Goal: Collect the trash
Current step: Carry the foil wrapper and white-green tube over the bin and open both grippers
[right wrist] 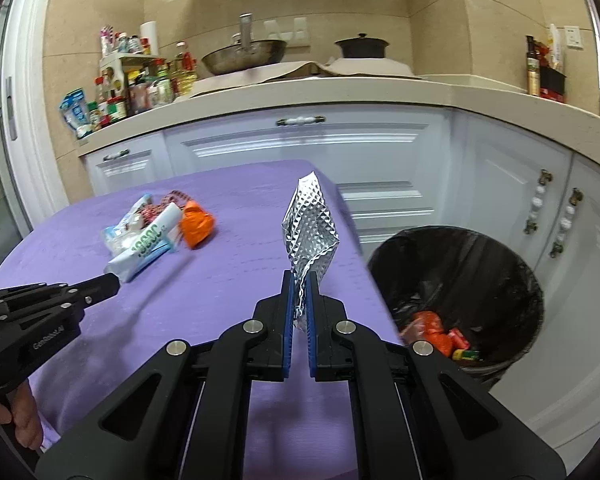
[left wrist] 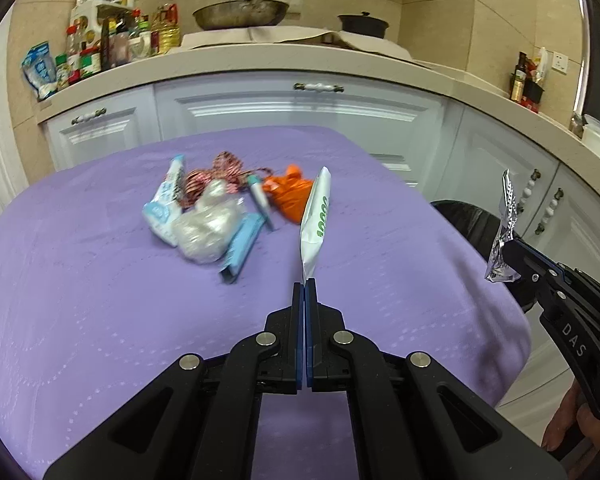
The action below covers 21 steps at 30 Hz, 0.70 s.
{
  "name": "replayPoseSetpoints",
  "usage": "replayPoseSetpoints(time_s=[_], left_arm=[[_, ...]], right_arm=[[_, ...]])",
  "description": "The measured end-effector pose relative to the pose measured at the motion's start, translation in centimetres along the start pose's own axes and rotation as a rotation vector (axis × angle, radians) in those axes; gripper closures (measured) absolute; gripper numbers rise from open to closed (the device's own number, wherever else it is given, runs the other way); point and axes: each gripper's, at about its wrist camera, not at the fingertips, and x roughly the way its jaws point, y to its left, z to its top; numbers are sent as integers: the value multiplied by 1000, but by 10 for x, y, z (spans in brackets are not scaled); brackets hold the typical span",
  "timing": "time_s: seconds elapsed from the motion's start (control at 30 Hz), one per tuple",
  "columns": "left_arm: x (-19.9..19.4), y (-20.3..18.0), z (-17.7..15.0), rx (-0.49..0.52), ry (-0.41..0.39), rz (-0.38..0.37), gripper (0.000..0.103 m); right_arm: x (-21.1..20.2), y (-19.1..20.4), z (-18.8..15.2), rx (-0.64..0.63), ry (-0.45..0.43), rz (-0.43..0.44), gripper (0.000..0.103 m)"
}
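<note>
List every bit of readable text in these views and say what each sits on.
"DAS": on the right claw body, left wrist view.
"GenRobot.AI": on the left claw body, right wrist view.
Green print on the white packet: not legible.
Labels on the counter bottles and blue-white wrapper: too blurred.

Two fisheye views, each from a camera mounted just behind a hand-held gripper, look forward along its fingers and slightly down. The left view sits low over the near edge of the purple-covered desk (left wrist: 100, 320), facing the far kitchen cabinets (left wrist: 300, 112); the right hand-held gripper (left wrist: 508, 252) enters at its right edge. The right view looks from nearer the desk's right side, with a black-lined trash bin (right wrist: 500, 248) close on its right and the left hand-held gripper (right wrist: 114, 280) at its left. Both views share the desk top, the litter pile (left wrist: 216, 216) and the far wall.
</note>
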Motion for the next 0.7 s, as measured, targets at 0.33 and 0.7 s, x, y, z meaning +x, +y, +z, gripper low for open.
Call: replayPoseSetpoints(time_s=[0.33,0.7], left_arm=[[13,-56,17,53,-22,-80,102],[40,-135,36,138,-32,-172,102]], right_arm=[[-8,-63,9,39,-33,-141,97],[6,-135,12,94,-32,-256,97]])
